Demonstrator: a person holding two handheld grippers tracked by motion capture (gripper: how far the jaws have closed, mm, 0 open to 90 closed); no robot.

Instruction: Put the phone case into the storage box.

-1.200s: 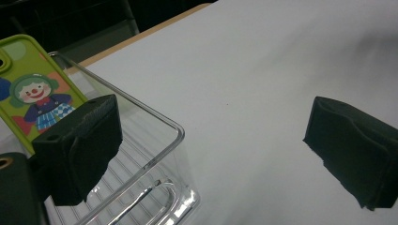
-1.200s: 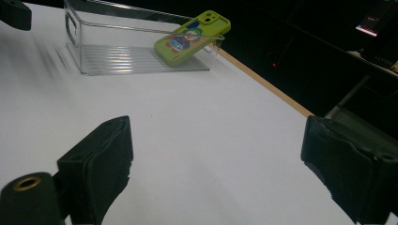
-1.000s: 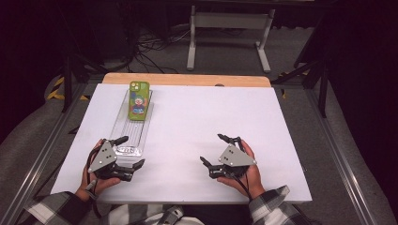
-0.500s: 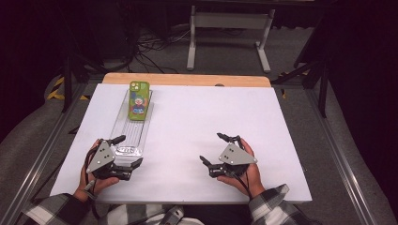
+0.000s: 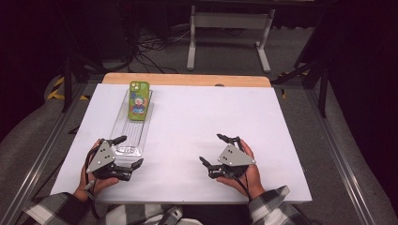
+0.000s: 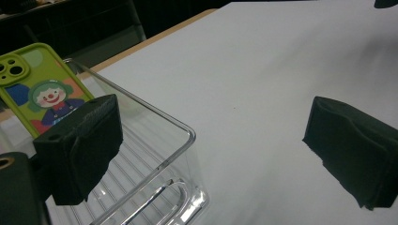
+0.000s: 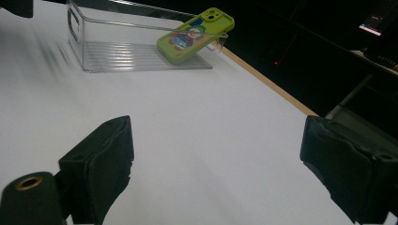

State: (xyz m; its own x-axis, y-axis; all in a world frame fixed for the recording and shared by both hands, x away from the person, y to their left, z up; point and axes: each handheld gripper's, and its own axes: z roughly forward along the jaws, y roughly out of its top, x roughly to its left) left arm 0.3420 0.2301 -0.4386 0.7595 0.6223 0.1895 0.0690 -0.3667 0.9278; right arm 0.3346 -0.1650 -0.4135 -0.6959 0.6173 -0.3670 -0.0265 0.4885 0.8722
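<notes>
I am counting one clear plastic bin (image 5: pixel 131 126) and one green phone case (image 5: pixel 139 101) on one white table (image 5: pixel 197 122). I am also seeing two grippers: the left gripper (image 5: pixel 129 151) and the right gripper (image 5: pixel 213 149).

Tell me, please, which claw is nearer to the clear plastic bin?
Left. The left claw sits at the near end of the clear bin; the right claw lies well off to its right.

Both hands rest low near the person's edge, well apart. The left gripper (image 5: pixel 126 152) points right with its jaws spread wide. The right gripper (image 5: pixel 217 150) points left, jaws likewise wide apart, plaid sleeves (image 5: pixel 274 211) behind both wrists.
</notes>
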